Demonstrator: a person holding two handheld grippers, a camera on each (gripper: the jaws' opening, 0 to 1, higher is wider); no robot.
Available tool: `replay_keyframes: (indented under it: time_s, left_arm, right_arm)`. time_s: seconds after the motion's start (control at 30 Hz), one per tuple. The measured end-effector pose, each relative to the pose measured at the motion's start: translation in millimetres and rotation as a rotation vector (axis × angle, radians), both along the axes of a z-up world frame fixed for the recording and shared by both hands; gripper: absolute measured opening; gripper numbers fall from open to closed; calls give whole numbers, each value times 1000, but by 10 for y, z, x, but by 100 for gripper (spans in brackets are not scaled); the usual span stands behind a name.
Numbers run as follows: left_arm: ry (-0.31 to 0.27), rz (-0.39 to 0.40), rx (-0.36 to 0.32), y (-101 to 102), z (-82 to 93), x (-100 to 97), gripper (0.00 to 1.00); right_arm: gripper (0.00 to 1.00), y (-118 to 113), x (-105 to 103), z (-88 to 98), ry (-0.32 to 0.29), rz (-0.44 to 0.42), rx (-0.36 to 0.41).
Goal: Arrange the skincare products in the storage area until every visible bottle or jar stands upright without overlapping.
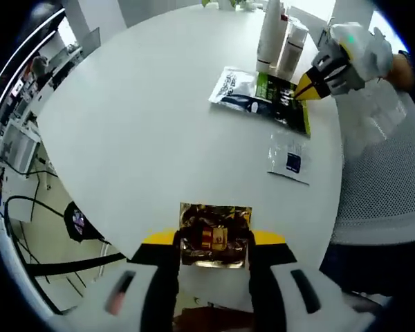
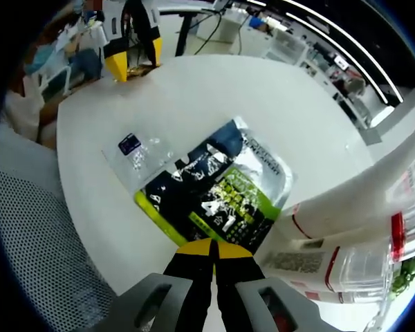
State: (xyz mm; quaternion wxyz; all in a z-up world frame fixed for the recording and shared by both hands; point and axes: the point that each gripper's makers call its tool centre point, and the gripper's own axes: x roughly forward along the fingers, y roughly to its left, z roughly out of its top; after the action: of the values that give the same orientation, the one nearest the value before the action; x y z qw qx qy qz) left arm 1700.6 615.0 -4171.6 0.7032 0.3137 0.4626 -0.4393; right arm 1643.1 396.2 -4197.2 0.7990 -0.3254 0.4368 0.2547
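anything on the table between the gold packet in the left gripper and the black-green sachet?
Nothing: in the left gripper view, bare white table separates the gold packet from the black-green sachet.

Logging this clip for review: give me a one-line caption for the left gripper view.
Left gripper grips a gold foil sachet at the round white table's edge; right gripper touches the green-black packet.

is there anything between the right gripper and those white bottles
Yes. The right gripper, jaws closed, sits at the edge of a black-and-green sachet lying flat on the table. The white bottles stand just beside it, with no other object between.
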Motion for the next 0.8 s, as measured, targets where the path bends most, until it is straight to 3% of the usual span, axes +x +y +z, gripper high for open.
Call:
replay_keyframes:
  time_s: [0.23,0.73,0.8]
  left_arm:
    - [-30,-95,45,-237,-35,122,38]
    - [-36,-222,115,-832,-120,346,38]
    - [-16,-231,115,-918,-155,347,39]
  right_arm:
    - [0,0,0,-4,2,-2,3]
    - [0,-2,-2,-1,6,-9,10]
    - [0,-3,-2,-1,6,-10,13]
